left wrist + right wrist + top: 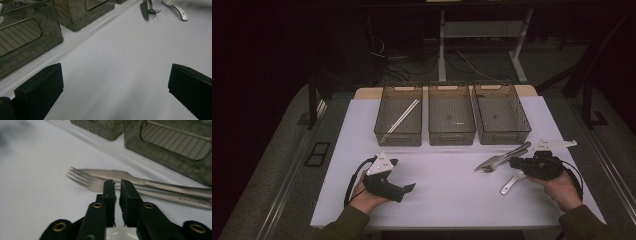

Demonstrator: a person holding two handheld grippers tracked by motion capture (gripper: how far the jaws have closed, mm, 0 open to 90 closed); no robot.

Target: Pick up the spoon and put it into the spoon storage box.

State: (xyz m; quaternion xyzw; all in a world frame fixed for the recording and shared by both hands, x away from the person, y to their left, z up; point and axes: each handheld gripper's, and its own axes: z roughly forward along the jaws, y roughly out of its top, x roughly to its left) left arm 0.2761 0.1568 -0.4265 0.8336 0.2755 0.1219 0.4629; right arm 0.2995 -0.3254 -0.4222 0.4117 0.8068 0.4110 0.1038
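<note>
Sorting is judged barely begun: chopsticks [401,118] are seen in the left bin [398,116]; the middle bin [451,115] and right bin [502,114] hold nothing.

Fork [100,185], knife [120,175] and spoon [511,183] remain on the tabletop [447,185], just in front of the right bin.

Right gripper [117,185]: fingers clenched at the fork's neck; whether it is gripped cannot be told.

Fork axis: roughly parallel to the right bin's front wall, tines away from the right hand [559,187].

Left gripper [404,189]: fingers released, nothing between.
</note>
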